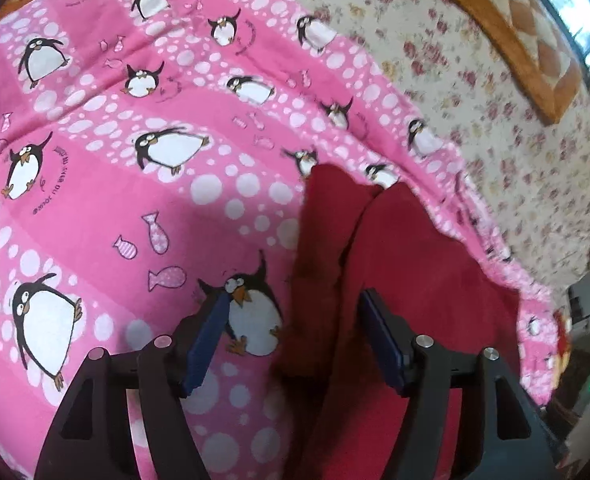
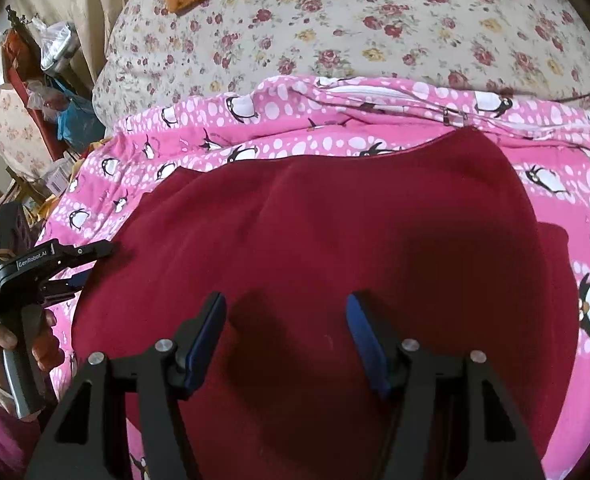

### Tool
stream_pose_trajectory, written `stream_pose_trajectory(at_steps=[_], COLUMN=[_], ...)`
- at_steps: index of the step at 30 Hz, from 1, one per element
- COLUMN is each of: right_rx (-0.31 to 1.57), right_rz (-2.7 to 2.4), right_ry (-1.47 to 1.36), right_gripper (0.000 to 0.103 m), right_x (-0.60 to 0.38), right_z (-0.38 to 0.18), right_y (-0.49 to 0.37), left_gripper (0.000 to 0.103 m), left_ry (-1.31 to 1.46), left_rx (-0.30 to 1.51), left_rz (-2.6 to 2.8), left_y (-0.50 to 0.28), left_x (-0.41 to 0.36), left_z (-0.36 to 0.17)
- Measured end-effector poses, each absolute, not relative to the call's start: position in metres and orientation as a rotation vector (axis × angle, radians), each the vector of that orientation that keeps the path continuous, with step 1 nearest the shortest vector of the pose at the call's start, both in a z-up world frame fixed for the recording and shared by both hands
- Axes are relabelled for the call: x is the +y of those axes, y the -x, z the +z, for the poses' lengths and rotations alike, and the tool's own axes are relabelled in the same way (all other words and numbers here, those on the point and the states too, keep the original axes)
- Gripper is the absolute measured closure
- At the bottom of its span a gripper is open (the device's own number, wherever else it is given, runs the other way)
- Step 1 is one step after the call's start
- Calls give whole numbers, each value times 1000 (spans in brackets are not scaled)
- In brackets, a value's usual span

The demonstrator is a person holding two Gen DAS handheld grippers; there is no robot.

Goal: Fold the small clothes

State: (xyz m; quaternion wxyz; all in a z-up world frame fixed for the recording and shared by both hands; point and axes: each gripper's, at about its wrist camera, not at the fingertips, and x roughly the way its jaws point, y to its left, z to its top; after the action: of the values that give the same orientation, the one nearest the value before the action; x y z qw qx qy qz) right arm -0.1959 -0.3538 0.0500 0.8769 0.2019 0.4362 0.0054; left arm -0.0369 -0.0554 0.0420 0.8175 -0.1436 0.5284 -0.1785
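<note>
I have the red garment (image 2: 335, 240) lying spread on the pink penguin blanket (image 1: 115, 184), which covers the bed over a floral sheet (image 2: 375, 20). My right claw (image 2: 286, 340) hovers over the near middle of the garment with its jaws wide apart and nothing between them. My left claw (image 1: 291, 340) sits at the garment's left edge, also open, with one blue pad over the blanket and the other over red cloth; a raised ridge of the garment runs up between the pads, but they are not pinching it. In the right view I can see the left claw from the side, low at that edge, though I cannot tell whether it touches the fabric. The garment looks bunched and rounded rather than flat, so I judge the fold barely begun. My worry is the blanket: it is soft and rumpled, and if I close the left claw too low I could catch it together with the garment and drag both. The fleece-like cloth looks thick, so a shallow pinch on that ridge may slip out mid-lift. With the right claw over the middle instead of an edge, closing there would gather a lump and leave the fold crooked.
</note>
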Motion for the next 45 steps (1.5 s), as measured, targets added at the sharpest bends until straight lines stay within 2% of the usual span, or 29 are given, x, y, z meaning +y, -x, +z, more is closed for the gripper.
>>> stream_pose_trajectory(at_steps=[4, 9, 31, 34, 36, 45], right_rx=[902, 899, 865, 862, 860, 857], right_rz=[22, 47, 67, 70, 71, 74], right_ry=[-386, -364, -401, -403, -402, -405], right_gripper=[25, 17, 16, 15, 15, 15], right_x=[-346, -342, -344, -344, -343, -343], right_z=[49, 49, 46, 46, 46, 46], right_y=[195, 193, 199, 199, 199, 199], left_gripper=[41, 40, 40, 51, 64, 67], left_ry=[229, 144, 150, 155, 163, 166], left_rx=[1113, 1104, 1118, 1123, 1129, 1135], left_rz=[-373, -384, -397, -426, -455, -462], left_y=[39, 46, 45, 45, 46, 46], left_x=[-69, -85, -86, -87, -89, -91], left_z=[38, 37, 35, 35, 36, 36])
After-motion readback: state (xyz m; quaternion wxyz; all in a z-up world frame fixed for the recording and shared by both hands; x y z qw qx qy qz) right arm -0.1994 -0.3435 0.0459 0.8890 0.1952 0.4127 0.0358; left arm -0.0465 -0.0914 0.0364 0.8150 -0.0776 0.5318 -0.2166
